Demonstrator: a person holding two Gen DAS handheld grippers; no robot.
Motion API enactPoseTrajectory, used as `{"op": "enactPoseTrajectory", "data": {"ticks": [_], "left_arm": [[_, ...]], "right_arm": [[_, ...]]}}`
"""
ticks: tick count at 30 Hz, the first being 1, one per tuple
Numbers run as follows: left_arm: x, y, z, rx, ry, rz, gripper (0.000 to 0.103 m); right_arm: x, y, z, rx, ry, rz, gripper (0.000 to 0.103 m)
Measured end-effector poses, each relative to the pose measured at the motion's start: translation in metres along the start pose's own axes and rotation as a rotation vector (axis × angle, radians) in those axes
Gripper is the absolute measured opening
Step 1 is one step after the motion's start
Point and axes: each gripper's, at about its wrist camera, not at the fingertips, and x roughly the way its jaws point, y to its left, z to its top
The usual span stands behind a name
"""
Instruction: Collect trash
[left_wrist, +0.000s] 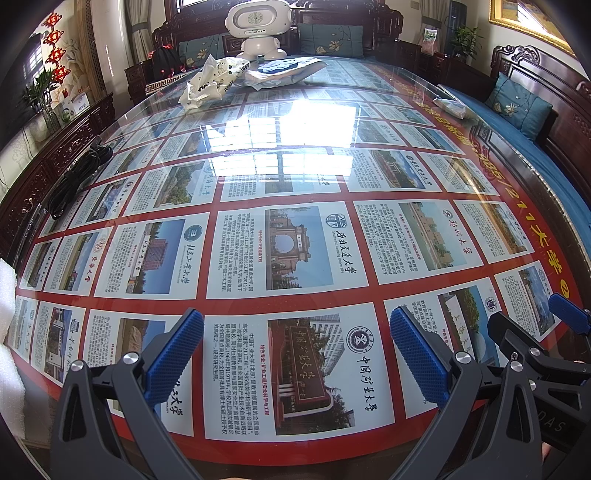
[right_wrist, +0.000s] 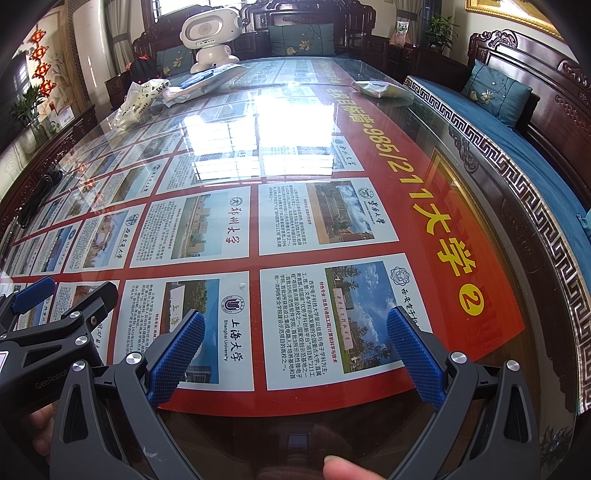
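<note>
Both tools, left (left_wrist: 295, 354) and right (right_wrist: 295, 354), spread apart, holding nothing. Crumpled bag (left_wrist: 207, 86), flat packet (left_wrist: 286, 72), wrapper (right_wrist: 380, 88) lie uncollected at far tabletop (left_wrist: 295, 122) end.

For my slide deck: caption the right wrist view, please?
Open right gripper over glass-topped poster table, crumpled bag far off.

Glossy glass table top (left_wrist: 295, 122) over a printed paper poster (left_wrist: 291, 247). Crinkled plastic bags (left_wrist: 207, 83), smooth white plastic toy robot (left_wrist: 258, 29). Matt black gripper arms, knurled blue rubbery pads (right_wrist: 177, 354); carved dark wood bench (right_wrist: 524, 74), blue cloth cushions (right_wrist: 495, 92).
</note>
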Motion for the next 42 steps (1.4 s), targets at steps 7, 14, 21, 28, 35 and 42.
{"op": "enactPoseTrajectory", "data": {"ticks": [7, 14, 21, 28, 35, 42], "left_arm": [[0.0002, 0.0007, 0.0001, -0.005, 0.0, -0.002, 0.101], [0.0003, -0.0002, 0.0007, -0.002, -0.003, -0.009, 0.099], [0.0002, 0.0007, 0.0006, -0.006, 0.0, 0.002, 0.101], [0.0003, 0.0016, 0.0008, -0.01, 0.0, 0.004, 0.101], [0.0003, 0.0015, 0.0008, -0.01, 0.0, 0.004, 0.101], [0.0003, 0.0014, 0.0009, -0.01, 0.0, 0.004, 0.101]], "right_arm": [[-0.0001, -0.0004, 0.0001, 0.0, 0.0, 0.0, 0.095], [0.0004, -0.0002, 0.0004, 0.0, 0.0, -0.001, 0.095], [0.0004, -0.0001, 0.0004, 0.0, 0.0, -0.001, 0.095], [0.0005, 0.0, 0.0003, 0.0, 0.0, -0.001, 0.095], [0.0005, 0.0, 0.0003, 0.0, 0.0, -0.001, 0.095], [0.0004, 0.0005, 0.0003, 0.0, 0.0, -0.001, 0.095]]}}
